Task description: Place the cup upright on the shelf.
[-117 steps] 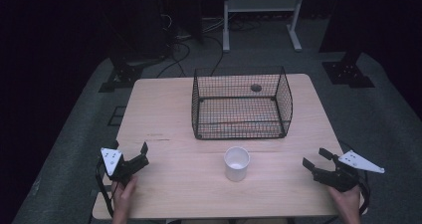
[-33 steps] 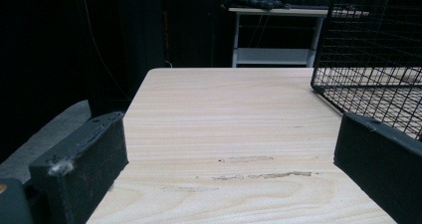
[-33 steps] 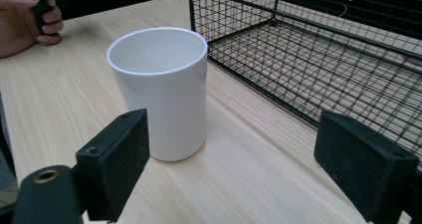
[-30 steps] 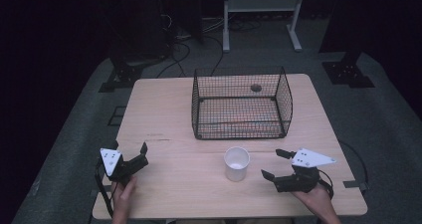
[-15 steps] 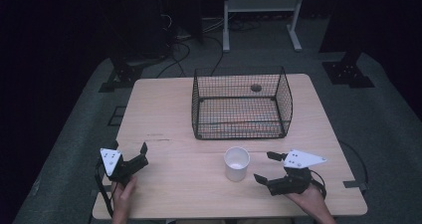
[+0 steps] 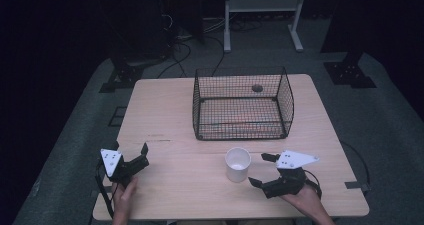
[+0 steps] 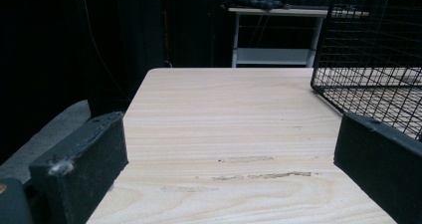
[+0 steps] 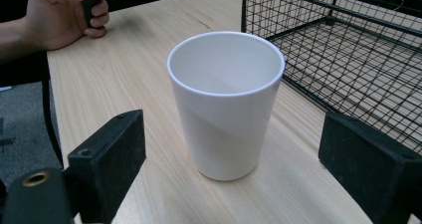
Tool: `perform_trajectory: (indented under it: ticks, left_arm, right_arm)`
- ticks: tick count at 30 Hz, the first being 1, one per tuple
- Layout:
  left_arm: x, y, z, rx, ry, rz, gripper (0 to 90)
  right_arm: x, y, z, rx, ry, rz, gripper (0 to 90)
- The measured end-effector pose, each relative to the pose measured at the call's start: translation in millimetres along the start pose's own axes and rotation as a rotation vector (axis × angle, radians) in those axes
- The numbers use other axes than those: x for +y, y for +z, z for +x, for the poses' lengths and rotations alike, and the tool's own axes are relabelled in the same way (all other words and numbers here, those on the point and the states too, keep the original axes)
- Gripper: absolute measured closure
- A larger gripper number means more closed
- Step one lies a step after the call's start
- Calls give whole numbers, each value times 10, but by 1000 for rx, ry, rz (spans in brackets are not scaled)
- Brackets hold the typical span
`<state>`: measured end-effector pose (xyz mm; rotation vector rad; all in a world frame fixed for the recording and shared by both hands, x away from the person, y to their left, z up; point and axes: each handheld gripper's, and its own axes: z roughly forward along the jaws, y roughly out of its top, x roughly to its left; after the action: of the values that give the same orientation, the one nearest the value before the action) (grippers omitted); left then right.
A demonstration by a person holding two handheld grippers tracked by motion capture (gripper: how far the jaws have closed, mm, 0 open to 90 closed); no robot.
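Right gripper (image 6: 263, 170) is spread wide, holding nothing, and sits at the near right of the table (image 6: 165, 110). Its jaws point left toward the cup (image 6: 237, 164), which stands upright just beside them, not yet touched. In the right gripper view the cup (image 8: 226, 102) lies dead ahead between my two jaws, with a gap on each side. Its long axis is vertical, mouth up, so I judge a level side grasp around the wall is what the next move needs: advance left, then close. Just beyond the cup, farther from me, is the wire basket (image 6: 242, 104). Left gripper (image 6: 135, 157) is also released, at the near left, well apart from the cup; my right hand is the nearer.
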<state>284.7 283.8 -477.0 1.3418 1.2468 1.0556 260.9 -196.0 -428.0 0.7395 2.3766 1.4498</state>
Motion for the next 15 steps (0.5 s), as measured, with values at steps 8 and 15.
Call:
perform_trajectory:
  ticks: [8, 15]
  left_arm:
    - [0, -1, 0, -1, 0, 0, 0]
    - [0, -1, 0, -1, 0, 0, 0]
  right_arm:
    - [43, 89, 34, 19, -15, 18, 94]
    - [81, 182, 60, 36, -21, 30, 88]
